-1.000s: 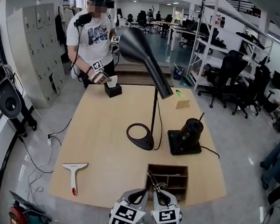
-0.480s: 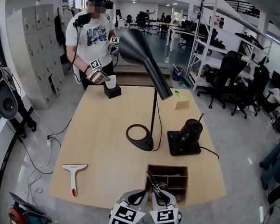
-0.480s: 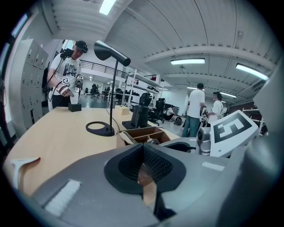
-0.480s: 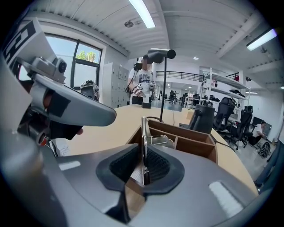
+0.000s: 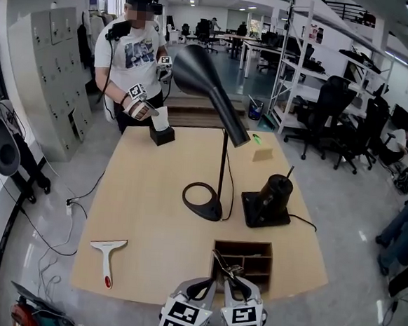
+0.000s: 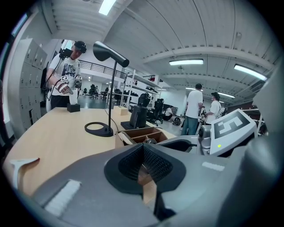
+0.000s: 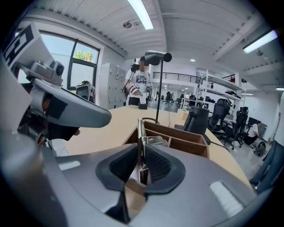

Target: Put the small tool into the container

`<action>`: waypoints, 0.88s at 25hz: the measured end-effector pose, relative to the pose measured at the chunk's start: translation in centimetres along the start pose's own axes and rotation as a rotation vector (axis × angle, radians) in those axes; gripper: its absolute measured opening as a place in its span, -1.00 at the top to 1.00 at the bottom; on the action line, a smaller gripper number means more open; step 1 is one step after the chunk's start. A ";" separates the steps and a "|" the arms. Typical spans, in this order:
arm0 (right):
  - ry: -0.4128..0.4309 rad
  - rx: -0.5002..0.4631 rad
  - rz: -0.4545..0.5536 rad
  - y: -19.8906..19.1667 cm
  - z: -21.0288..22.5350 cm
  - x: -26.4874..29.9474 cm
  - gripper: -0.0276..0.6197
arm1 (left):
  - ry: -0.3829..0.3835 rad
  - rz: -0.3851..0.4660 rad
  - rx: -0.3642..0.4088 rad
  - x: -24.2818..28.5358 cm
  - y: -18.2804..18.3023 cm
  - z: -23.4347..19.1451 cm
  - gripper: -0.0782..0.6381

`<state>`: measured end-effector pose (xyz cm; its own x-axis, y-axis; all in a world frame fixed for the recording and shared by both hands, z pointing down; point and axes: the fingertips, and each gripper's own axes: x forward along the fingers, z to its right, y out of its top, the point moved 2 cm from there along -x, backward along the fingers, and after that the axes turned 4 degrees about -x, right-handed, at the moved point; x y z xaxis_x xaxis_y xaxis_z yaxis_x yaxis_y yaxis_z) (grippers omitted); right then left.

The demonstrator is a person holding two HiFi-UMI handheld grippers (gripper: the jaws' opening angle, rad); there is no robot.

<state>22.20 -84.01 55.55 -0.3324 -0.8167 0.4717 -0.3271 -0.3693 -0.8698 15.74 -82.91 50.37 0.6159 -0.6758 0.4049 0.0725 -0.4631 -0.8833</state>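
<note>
- A white squeegee (image 5: pixel 109 251) lies at the far left of the tabletop (image 5: pixel 151 204).
- The left gripper (image 6: pixel 143 156) has its jaws pressed together with nothing between them.
- The right gripper (image 7: pixel 141 166) has its jaws pinching the small metal tool (image 7: pixel 141 133) at the wooden container's (image 7: pixel 188 142) near left corner.

I am in a big open-plan office that is partly a test lab. My wooden table (image 5: pixel 151 204) stands on a grey floor, near a bank of grey lockers (image 5: pixel 54 62). White metal shelves (image 5: pixel 303 68) run along the right, with black office chairs (image 5: pixel 331 109) beside them. Rows of desks (image 5: pixel 235 38) fill the back. Strip lights (image 6: pixel 186 62) cross a high white ceiling. Across the table, a person (image 5: pixel 138 55) wears a head camera.
</note>
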 end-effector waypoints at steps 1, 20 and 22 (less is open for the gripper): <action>-0.009 0.002 0.005 0.1 0.0 -0.5 0.74 | -0.003 0.002 -0.001 -0.3 0.0 0.4 0.76; -0.058 0.129 0.149 5.4 -15.7 -11.2 0.90 | -0.028 0.040 0.016 -18.2 -4.1 -0.9 0.76; -0.059 0.134 0.163 5.5 -18.3 -12.8 0.90 | -0.027 0.049 0.022 -20.7 -5.1 -0.9 0.76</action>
<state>8.47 -67.43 47.36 -0.3173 -0.8938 0.3170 -0.1512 -0.2823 -0.9473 1.90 -67.03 46.71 0.6404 -0.6811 0.3549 0.0593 -0.4169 -0.9070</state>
